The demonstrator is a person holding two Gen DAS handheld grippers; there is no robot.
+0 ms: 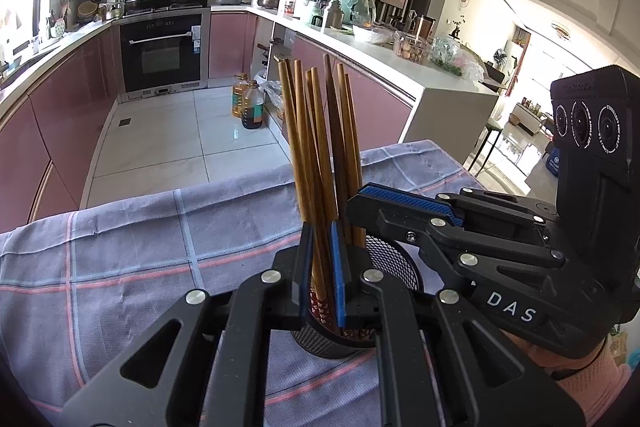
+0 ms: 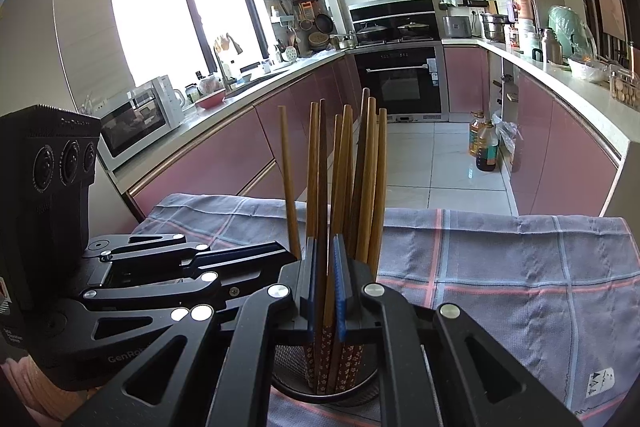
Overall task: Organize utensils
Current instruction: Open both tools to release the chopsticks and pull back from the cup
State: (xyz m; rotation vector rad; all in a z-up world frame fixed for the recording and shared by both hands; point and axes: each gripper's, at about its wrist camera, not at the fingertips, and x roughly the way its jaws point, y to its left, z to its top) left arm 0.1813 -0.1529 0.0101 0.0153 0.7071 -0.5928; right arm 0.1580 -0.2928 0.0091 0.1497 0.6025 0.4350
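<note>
Several wooden chopsticks [image 1: 316, 131] stand upright in a black mesh holder [image 1: 394, 259] on a checked purple-grey cloth [image 1: 120, 259]. My left gripper [image 1: 321, 263] is closed on some of the chopsticks just above the holder's rim. My right gripper [image 2: 325, 279] is closed on other chopsticks [image 2: 344, 167] of the same bunch over the holder [image 2: 320, 391]. The right gripper also shows in the left wrist view [image 1: 460, 223], close beside the left one. The left gripper shows at the left of the right wrist view [image 2: 192, 259].
The cloth [image 2: 520, 287] covers a table whose far edge drops to a tiled kitchen floor [image 1: 180, 131]. Pink cabinets and counters run around the room. Oil bottles [image 1: 248, 103] stand on the floor by the right counter.
</note>
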